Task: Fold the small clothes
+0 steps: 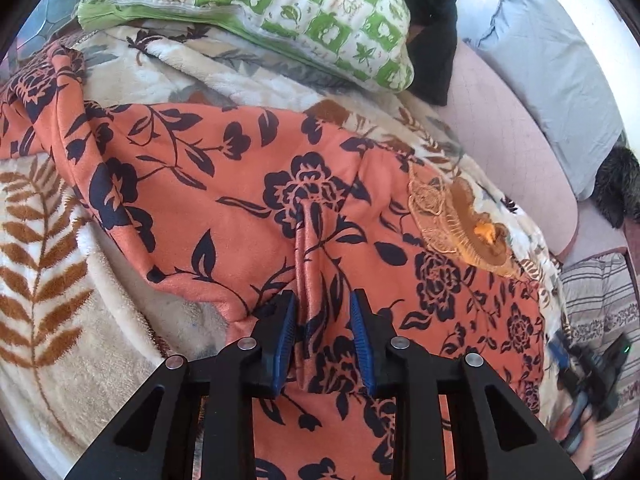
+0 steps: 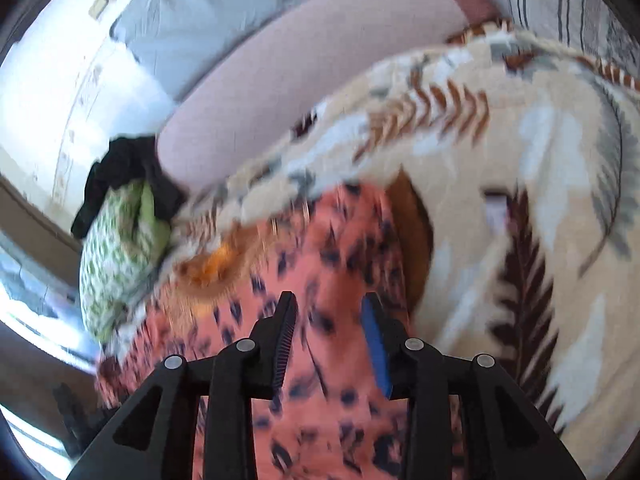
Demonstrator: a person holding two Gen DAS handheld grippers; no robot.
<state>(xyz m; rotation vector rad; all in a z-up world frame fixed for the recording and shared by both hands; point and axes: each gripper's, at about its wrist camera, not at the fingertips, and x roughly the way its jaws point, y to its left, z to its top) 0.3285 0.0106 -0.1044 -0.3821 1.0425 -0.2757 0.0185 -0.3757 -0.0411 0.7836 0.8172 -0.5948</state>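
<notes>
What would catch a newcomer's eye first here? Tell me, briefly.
The orange garment with dark flowers fills the middle, spread on a cream leaf-print blanket, a raised fold running between the left gripper fingers. Behind it lies a green-and-white pillow.

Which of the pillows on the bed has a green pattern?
The quilted pillow lying on the leaf-print blanket; the other pillow is plain grey-blue.

Bed (image 1: 516,128) with pink sheet carries everything. Fluffy cream blanket (image 1: 44,264) with brown leaf pattern spread over bed. Orange cloth (image 1: 224,200) with dark flowers lies flat on blanket. Green-and-white pillow (image 1: 280,12) rests on blanket at far side. Black cloth (image 1: 432,36) just behind pillow. Grey pillow (image 1: 560,92) on pink sheet by wall.
</notes>
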